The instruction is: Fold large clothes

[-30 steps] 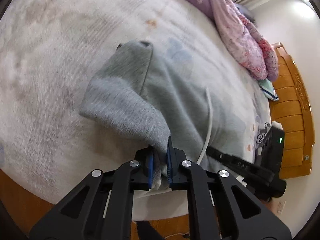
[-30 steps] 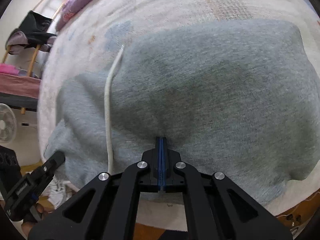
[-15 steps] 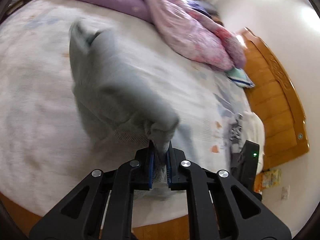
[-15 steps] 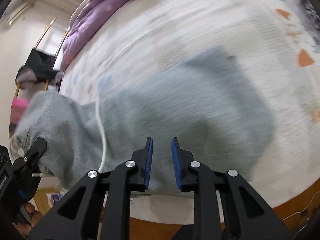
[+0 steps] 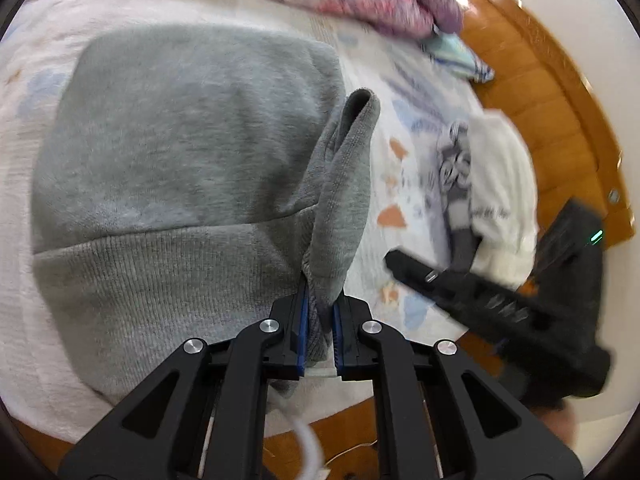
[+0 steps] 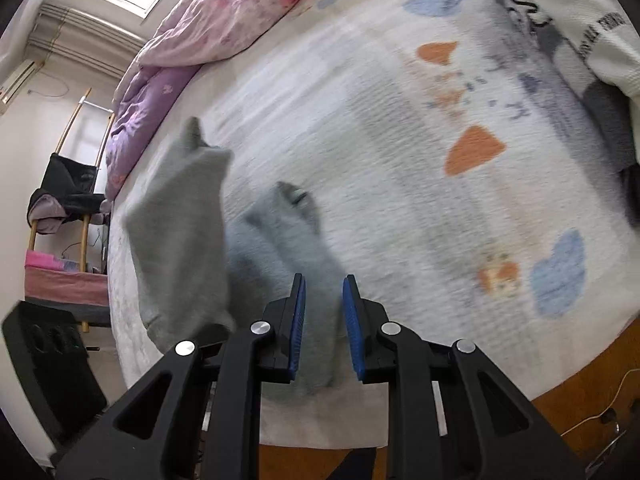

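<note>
A grey sweatshirt (image 5: 180, 152) lies folded on the patterned bed sheet (image 5: 400, 128). My left gripper (image 5: 319, 320) is shut on a fold of its grey fabric (image 5: 340, 184), which rises from the jaws. In the right wrist view the grey sweatshirt (image 6: 180, 232) shows as a lifted flap at left, with more grey fabric (image 6: 296, 240) blurred ahead of the jaws. My right gripper (image 6: 323, 304) is open; its blue pads (image 6: 352, 304) stand apart, with nothing pinched. It also shows in the left wrist view (image 5: 500, 300) at right.
A pink and purple quilt (image 6: 224, 24) lies at the far side of the bed. A white printed garment (image 5: 500, 184) lies at the right near the wooden bed frame (image 5: 552, 112). A chair with dark clothes (image 6: 68, 196) stands beyond the bed.
My left gripper has carried the held grey fabric over, and the sweatshirt now lies folded. My right gripper opened, let go of the sweatshirt and drew off to the right.
</note>
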A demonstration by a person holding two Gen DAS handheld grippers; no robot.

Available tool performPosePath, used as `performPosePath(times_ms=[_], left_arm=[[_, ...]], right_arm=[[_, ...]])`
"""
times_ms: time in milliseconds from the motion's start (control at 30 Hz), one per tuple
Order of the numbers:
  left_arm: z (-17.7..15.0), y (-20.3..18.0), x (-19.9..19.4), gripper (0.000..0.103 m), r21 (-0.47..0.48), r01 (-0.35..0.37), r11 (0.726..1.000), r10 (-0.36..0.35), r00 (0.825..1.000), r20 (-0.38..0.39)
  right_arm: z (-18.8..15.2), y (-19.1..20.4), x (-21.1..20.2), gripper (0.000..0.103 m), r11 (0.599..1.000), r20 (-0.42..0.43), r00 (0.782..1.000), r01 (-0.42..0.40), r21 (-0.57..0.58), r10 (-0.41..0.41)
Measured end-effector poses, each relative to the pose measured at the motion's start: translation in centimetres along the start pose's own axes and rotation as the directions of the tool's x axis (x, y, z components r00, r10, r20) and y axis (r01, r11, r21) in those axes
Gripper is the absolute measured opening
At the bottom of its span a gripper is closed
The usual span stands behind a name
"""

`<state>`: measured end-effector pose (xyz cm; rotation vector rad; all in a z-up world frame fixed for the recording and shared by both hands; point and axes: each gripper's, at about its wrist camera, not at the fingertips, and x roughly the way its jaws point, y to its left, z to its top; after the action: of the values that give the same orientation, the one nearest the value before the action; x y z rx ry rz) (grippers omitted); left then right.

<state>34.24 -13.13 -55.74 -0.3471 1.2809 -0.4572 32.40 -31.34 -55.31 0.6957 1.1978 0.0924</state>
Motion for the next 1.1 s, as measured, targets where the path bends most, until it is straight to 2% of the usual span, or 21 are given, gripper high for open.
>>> performPosePath(times_ms=[100, 200, 267, 300, 333, 400, 500, 600, 633, 700, 767, 833, 867, 933, 1000, 1033, 1100], left_arm=[[-0.5, -0.2, 2.8, 0.010, 0.019, -0.065, 0.998, 0.066, 0.997, -0.040], [-0.8, 0.7, 3.6, 0.013, -0.006, -0.078, 0.997, 0.077, 0.994, -0.071], [-0.9, 0.7, 2.8, 0.021, -0.011, -0.057, 0.998, 0.056, 0.997, -0.045], [-1.1, 0.6, 2.3, 0.032, -0.013, -0.040, 0.999, 0.039, 0.999, -0.034], [-1.2, 0.5, 1.5, 0.051, -0.019, -0.014, 1.000, 0.013, 1.000, -0.016], [-1.8, 0.0, -0.1, 0.067, -0.018, 0.035, 0.999, -0.035, 0.999, 0.010], [-2.7, 0.0, -3.1, 0.067, -0.016, 0.054, 0.998, -0.054, 0.998, 0.029], [-2.9, 2.1, -7.4, 0.069, -0.064, -0.013, 0.998, 0.021, 0.992, 0.127], [-2.6, 3.6, -8.4, 0.069, -0.109, -0.062, 0.992, 0.077, 0.987, 0.138], [-1.7, 5.7, -9.1, 0.069, -0.154, -0.098, 0.983, 0.121, 0.982, 0.146], [-0.1, 7.7, -9.2, 0.069, -0.187, -0.181, 0.966, 0.208, 0.969, 0.134], [1.7, 9.1, -8.5, 0.069, -0.205, -0.207, 0.956, 0.233, 0.966, 0.110], [2.3, 9.9, -7.9, 0.069, -0.208, -0.200, 0.957, 0.221, 0.972, 0.085], [3.0, 10.4, -6.4, 0.069, -0.191, -0.216, 0.957, 0.228, 0.973, 0.044], [3.3, 10.3, -5.2, 0.070, -0.142, -0.210, 0.967, 0.215, 0.977, 0.017], [3.4, 10.0, -4.4, 0.073, -0.114, -0.215, 0.970, 0.217, 0.976, 0.005], [3.3, 10.1, -3.1, 0.079, -0.098, -0.229, 0.969, 0.227, 0.973, -0.025]], right_arm=[[0.1, -1.1, -0.1, 0.020, 1.000, -0.009, 1.000, 0.010, 0.015, -0.010], [-0.1, -2.0, -0.4, 0.020, 0.999, -0.010, 1.000, 0.012, 0.038, -0.011], [-0.3, -1.9, -1.0, 0.020, 0.999, -0.002, 1.000, 0.010, 0.039, -0.010], [-0.3, -1.7, -1.3, 0.020, 0.999, 0.005, 1.000, -0.010, 0.037, 0.009], [-0.2, -1.3, -1.5, 0.020, 0.999, 0.009, 0.999, -0.031, 0.031, 0.031], [0.0, 0.1, -2.0, 0.020, 0.999, 0.021, 0.999, -0.044, 0.008, 0.044], [0.4, 2.1, -1.7, 0.020, 0.998, 0.011, 0.999, -0.045, -0.039, 0.045], [0.3, 4.2, -0.7, 0.020, 0.994, -0.014, 0.998, -0.064, -0.087, 0.063], [0.2, 5.0, -0.1, 0.020, 0.993, -0.027, 0.998, -0.066, -0.100, 0.064], [-0.1, 6.4, 1.2, 0.020, 0.988, -0.052, 0.995, -0.097, -0.118, 0.091], [-0.4, 7.9, 2.5, 0.020, 0.984, -0.074, 0.993, -0.104, -0.143, 0.094], [-0.8, 8.8, 3.5, 0.020, 0.982, -0.100, 0.990, -0.114, -0.153, 0.100], [-0.9, 9.0, 4.0, 0.020, 0.981, -0.113, 0.989, -0.111, -0.159, 0.094], [-1.7, 8.7, 6.0, 0.020, 0.984, -0.168, 0.985, -0.066, -0.163, 0.039], [-2.3, 7.4, 7.7, 0.020, 0.987, -0.194, 0.980, 0.016, -0.161, -0.048], [-2.6, 6.6, 8.5, 0.019, 0.982, -0.204, 0.973, 0.073, -0.177, -0.109], [-3.1, 4.5, 9.5, 0.015, 0.984, -0.216, 0.966, 0.112, -0.141, -0.141]])
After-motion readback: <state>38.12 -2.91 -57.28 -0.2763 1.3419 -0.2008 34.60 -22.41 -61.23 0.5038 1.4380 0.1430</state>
